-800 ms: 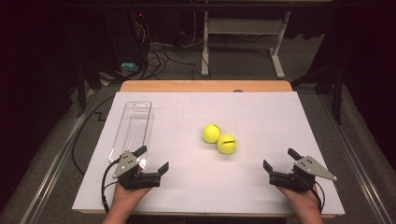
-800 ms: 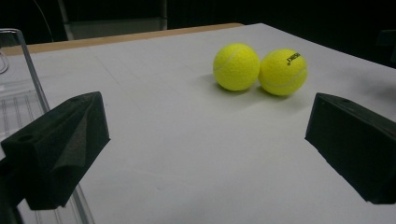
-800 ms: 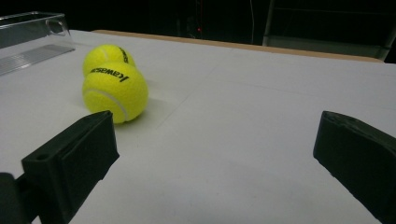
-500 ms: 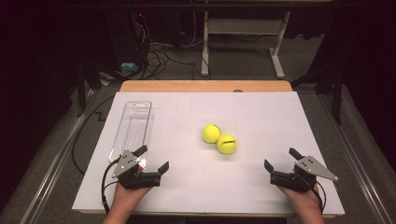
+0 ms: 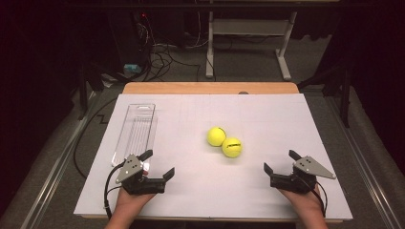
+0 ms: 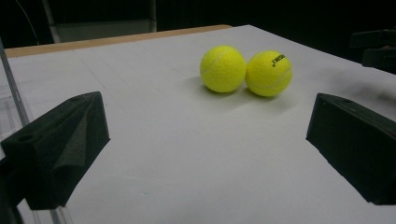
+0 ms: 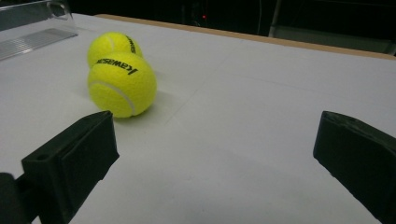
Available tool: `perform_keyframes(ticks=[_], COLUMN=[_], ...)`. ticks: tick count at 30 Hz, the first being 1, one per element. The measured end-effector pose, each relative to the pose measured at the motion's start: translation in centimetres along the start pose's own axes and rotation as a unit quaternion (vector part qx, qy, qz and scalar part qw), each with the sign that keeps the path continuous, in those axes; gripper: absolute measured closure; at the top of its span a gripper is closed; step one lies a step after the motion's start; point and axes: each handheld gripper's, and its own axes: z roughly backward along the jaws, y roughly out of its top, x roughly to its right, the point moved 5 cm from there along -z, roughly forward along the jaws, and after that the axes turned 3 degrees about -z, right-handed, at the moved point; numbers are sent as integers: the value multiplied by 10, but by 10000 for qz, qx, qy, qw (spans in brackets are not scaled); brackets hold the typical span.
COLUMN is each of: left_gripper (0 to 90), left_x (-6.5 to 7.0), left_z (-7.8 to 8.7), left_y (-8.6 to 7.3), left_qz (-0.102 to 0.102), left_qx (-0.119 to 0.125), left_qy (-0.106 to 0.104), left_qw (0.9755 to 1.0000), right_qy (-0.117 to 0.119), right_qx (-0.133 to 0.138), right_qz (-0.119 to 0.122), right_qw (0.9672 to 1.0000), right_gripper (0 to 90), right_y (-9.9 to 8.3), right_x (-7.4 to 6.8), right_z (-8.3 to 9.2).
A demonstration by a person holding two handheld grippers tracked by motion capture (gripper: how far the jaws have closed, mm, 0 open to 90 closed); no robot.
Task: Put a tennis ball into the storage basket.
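Two yellow tennis balls touch each other in the middle of the white table: the far ball and the near ball. A clear plastic ball tube lies on its side at the left. My left gripper rests low near the front left, open and empty, just beyond the tube's near end. Held low at the front right, my right gripper is open and empty too. Both point toward the balls from a distance.
The white table has a wooden strip along its far edge. Beyond it are a dark floor, cables and a white stand's legs. The tube's end shows at the top left of the right gripper view.
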Motion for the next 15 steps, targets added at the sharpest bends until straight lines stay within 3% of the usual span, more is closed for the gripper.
perform_keyframes(ticks=[12,15], left_gripper=[2,2], left_x=[1,4], left_z=[1,1], left_y=[-2,-2], left_qz=[-46,-143], left_qx=[-23,-73], left_qy=[-75,-102], left_qw=[10000,9998], right_qy=[385,479], right_qx=[-311,-428], right_qz=[40,69], right_qw=[9988,9979], right_gripper=[0,0], right_y=[12,13], right_x=[-28,-35], right_z=[-44,-57])
